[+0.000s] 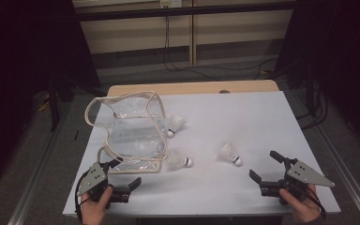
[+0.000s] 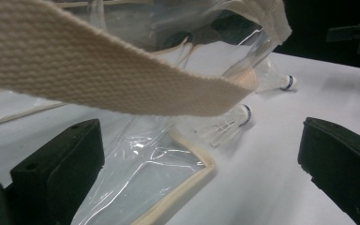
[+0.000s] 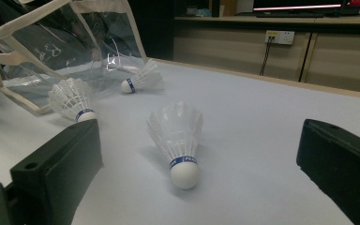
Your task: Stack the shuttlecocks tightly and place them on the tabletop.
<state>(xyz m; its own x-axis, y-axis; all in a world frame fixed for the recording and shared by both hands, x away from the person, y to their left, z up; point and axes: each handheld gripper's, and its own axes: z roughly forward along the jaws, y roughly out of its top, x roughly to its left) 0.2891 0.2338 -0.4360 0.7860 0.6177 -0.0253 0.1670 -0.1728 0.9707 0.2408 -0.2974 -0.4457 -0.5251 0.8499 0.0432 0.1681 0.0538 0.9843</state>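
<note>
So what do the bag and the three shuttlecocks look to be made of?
Bag: clear, glossy, creased film, likely soft plastic. Its strap shows a coarse cream weave, probably cotton webbing. Shuttlecocks: translucent white ribbed skirts, probably nylon; smooth white caps of unclear material.

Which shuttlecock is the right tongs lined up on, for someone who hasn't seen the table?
Start at the clear bag on the white table's left half. Two shuttlecocks lie against its right edge; the third shuttlecock lies alone farther right, before the open right tongs, cork toward them.
</note>
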